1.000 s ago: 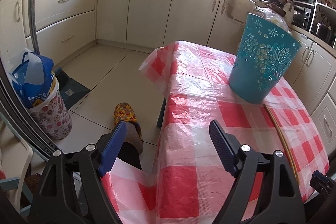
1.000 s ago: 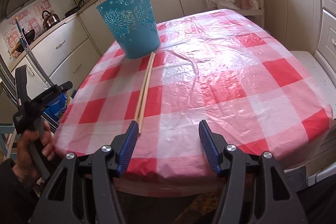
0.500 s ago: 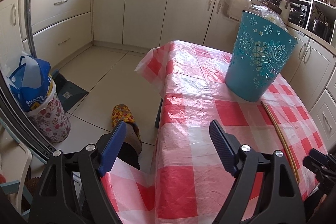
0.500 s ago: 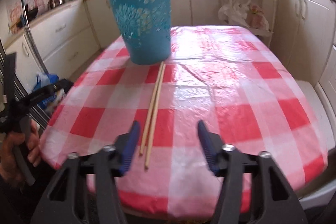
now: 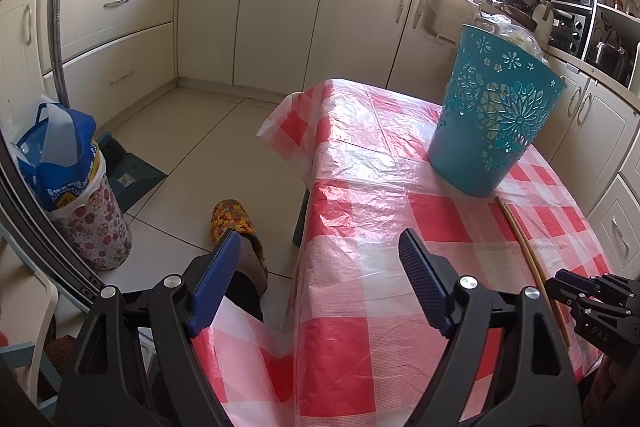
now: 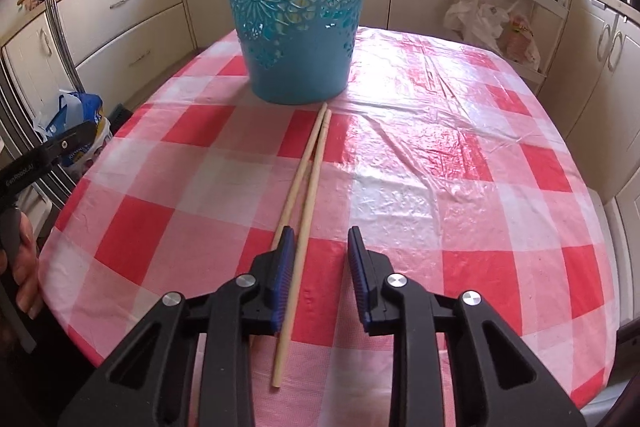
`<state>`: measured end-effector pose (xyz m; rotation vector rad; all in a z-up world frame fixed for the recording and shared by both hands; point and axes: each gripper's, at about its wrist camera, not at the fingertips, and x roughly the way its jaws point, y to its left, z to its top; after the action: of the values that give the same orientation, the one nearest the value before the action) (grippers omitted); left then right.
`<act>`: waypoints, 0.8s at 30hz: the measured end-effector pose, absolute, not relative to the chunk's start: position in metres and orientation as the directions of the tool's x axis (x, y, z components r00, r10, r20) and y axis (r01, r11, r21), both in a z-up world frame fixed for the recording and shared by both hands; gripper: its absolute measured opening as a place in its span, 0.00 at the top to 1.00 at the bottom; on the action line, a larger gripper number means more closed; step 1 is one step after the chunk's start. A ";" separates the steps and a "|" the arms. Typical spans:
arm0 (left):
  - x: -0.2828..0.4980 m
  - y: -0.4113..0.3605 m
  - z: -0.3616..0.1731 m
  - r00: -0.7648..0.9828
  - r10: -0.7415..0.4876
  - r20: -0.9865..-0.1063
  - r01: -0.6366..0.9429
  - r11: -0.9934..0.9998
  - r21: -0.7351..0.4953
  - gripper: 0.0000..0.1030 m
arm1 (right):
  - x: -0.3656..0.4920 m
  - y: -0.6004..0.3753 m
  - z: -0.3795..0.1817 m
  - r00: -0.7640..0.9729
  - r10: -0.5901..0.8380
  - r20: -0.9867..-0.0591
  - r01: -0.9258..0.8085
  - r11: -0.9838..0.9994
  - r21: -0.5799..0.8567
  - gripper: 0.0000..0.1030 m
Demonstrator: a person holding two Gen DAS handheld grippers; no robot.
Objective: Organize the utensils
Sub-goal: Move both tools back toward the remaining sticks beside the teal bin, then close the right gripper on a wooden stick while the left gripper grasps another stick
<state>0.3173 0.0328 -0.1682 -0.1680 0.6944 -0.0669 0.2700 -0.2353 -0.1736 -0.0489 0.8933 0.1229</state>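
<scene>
The right gripper (image 6: 318,247) sits low over the near end of the table (image 6: 460,187), level and pointing straight at the basket, its jaws partly spread. One chopstick (image 6: 298,255) runs between the jaws without being pinched; the other chopstick (image 6: 294,187) lies just outside the left jaw, passing under it. The two sticks lie side by side on the checked cloth, and their far tips reach the foot of the blue basket (image 6: 296,23), which stands upright.

The left gripper (image 5: 320,267) is held off the table's left corner, jaws spread wide and holding nothing, aimed over the table edge and the tiled floor (image 5: 200,147). At the left edge of the right view, the hand (image 6: 20,267) grasps its handle.
</scene>
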 end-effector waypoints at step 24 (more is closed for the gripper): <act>0.324 -0.153 -0.176 0.594 -0.199 -0.780 0.283 0.959 -0.029 0.46 | 0.244 -0.306 -0.174 0.634 0.185 -0.751 -0.005 0.972 0.235 0.94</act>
<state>0.3236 -0.1526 -0.1762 0.1020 0.8925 -0.2809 0.2436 -0.3061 -0.1735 0.2188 0.8789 0.1096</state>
